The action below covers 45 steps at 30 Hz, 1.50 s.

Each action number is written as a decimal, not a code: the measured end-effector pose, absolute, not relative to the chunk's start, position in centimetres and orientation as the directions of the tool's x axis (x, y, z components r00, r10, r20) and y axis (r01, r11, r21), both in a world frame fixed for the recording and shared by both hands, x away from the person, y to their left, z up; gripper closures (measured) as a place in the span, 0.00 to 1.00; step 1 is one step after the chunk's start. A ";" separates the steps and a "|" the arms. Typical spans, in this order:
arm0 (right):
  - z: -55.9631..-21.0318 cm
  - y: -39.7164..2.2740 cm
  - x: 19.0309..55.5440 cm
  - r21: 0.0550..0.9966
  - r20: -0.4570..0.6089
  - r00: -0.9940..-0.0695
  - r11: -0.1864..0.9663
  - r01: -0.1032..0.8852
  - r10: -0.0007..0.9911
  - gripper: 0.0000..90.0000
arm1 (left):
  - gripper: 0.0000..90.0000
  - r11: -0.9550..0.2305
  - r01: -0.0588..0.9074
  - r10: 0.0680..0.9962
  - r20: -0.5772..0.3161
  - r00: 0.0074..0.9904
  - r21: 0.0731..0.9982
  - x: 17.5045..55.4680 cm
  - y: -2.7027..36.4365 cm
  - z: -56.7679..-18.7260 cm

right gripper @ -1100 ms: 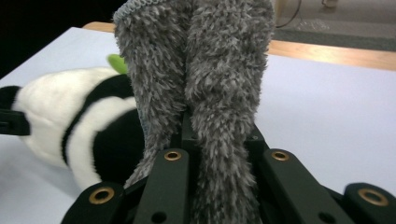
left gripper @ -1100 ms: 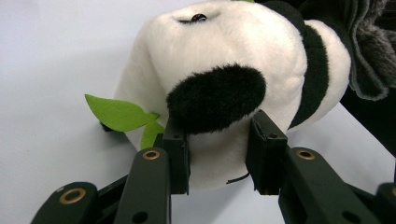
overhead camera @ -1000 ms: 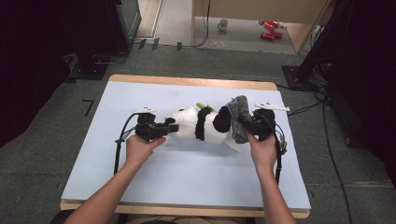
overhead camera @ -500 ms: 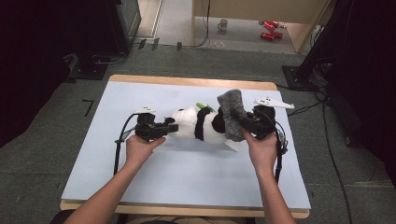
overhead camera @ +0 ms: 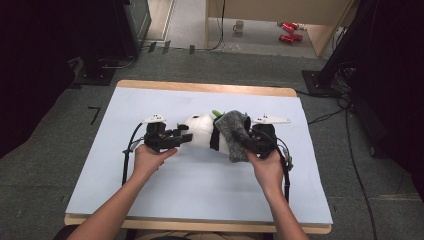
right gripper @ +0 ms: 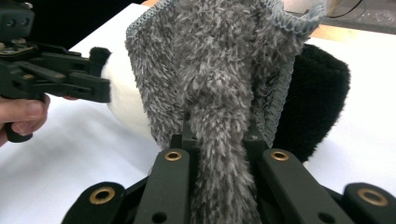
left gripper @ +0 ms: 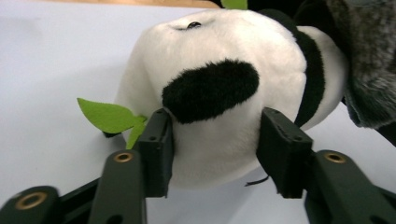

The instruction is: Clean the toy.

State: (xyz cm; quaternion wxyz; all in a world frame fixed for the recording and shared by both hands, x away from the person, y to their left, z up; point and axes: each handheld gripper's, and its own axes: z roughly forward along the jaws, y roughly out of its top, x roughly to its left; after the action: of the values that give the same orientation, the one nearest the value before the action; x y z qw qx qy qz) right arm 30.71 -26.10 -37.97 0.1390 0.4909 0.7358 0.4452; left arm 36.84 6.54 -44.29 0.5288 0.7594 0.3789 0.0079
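Covering the plush panda's (overhead camera: 202, 132) body, a grey fuzzy sock (overhead camera: 234, 134) is pinched by the right gripper (overhead camera: 252, 142); the left gripper (overhead camera: 184, 137) clamps its head on a pale blue table (overhead camera: 200, 185) over grey carpet (overhead camera: 45, 165).

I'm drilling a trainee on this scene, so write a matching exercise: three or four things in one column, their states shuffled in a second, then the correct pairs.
Things:
1. black-and-white plush panda
2. fuzzy grey knitted sock
3. green felt leaf
4. pale blue table mat

States:
A. pinched by the right gripper
B. lies flat under everything
C. head clamped by the left gripper
D. pokes out beside the left gripper's jaw

Pairs: 1-C, 2-A, 3-D, 4-B
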 end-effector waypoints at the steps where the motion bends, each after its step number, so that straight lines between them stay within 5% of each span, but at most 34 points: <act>1: -38.0 -26.2 30.7 0.790 0.237 -0.477 0.117 0.601 0.846 0.88 | 0.50 -0.160 0.554 0.580 -0.377 0.722 0.817 36.8 6.6 -44.3; 7: -38.1 -26.5 31.0 0.796 0.240 -0.472 0.107 0.596 0.848 0.88 | 0.44 -0.228 0.462 0.555 -0.275 0.785 0.857 36.7 7.1 -44.7; 38: -38.6 -27.3 32.5 0.798 0.264 -0.465 0.080 0.598 0.845 0.87 | 0.24 -0.314 0.385 0.501 -0.193 0.844 0.868 39.3 5.2 -47.0; 40: -38.6 -27.1 32.6 0.800 0.258 -0.467 0.084 0.595 0.846 0.87 | 0.28 -0.315 0.379 0.525 -0.173 0.833 0.870 39.2 4.9 -47.1; 45: -38.5 -27.1 32.7 0.805 0.254 -0.456 0.075 0.588 0.853 0.87 | 0.58 -0.285 0.385 0.557 -0.175 0.812 0.878 38.6 4.9 -46.6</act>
State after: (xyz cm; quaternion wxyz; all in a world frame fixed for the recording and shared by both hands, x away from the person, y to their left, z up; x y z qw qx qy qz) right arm 32.72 -27.15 -38.52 0.1441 0.5014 0.7188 0.4595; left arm 38.55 4.86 -46.58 0.5200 0.7973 0.2951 0.0826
